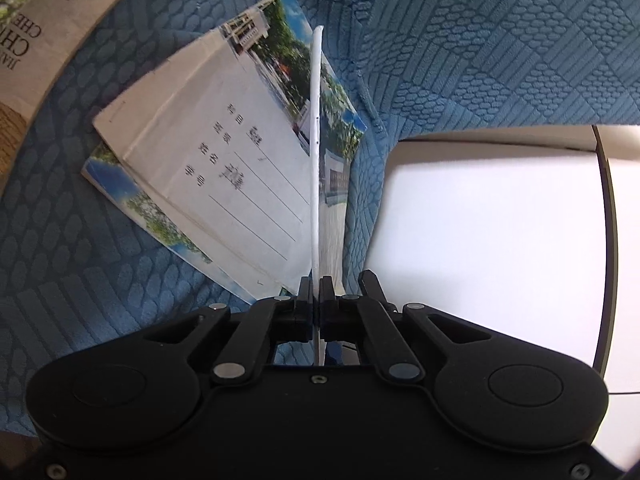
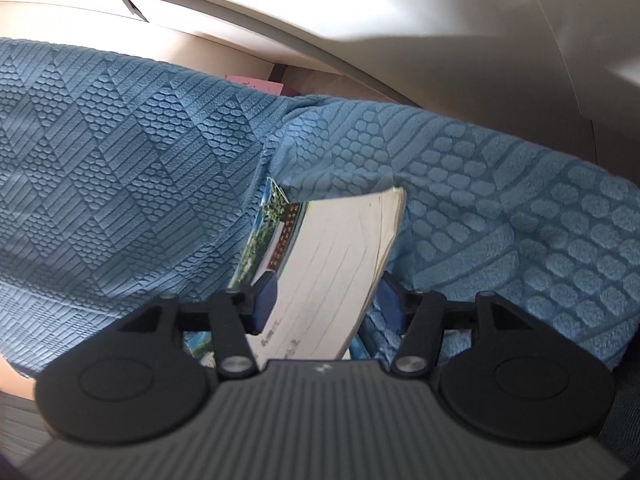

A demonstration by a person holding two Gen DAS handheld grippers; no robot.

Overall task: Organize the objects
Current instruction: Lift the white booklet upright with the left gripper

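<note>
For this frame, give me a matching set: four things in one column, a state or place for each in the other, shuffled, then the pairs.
Things
1. left gripper
2. right gripper
3. white box
4. lettered book

States or places
A. upper left corner of the left wrist view
B. jaws apart, with a lined notebook between them
C. shut on a thin white cover
D. right of the notebook stack

Pairs: 1-C, 2-B, 3-D, 4-A

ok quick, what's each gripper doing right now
left gripper: shut on a notebook edge.
right gripper: open, a notebook between its jaws.
</note>
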